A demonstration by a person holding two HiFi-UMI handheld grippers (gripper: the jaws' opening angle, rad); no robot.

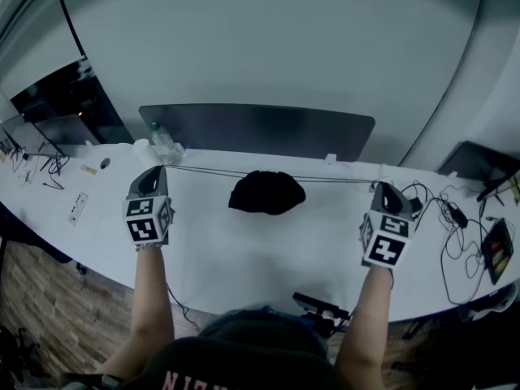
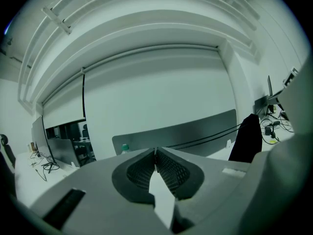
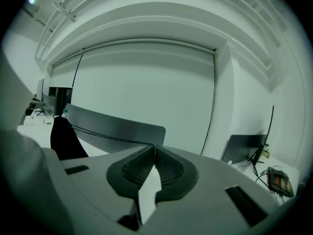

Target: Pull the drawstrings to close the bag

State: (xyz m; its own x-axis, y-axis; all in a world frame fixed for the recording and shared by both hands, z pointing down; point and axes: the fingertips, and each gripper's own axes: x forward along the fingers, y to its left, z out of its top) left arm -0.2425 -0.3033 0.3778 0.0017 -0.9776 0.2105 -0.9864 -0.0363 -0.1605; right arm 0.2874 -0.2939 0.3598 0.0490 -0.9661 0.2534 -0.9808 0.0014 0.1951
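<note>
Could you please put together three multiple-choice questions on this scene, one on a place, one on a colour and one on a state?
1. Where does the bag lie on the table?
A. between the left hand-held gripper and the right hand-held gripper
B. left of both
C. right of both

2. What colour is the bag?
A. white
B. black
C. red

3. How do the drawstrings run?
A. coiled slack on top of the bag
B. hanging over the table's front edge
C. pulled taut, one side to each gripper

Answers:
1. A: the head view shows the bag about midway between the two.
2. B: it is dark all over against the white table.
3. C: straight lines lead from the bag into both pairs of shut jaws.
</note>
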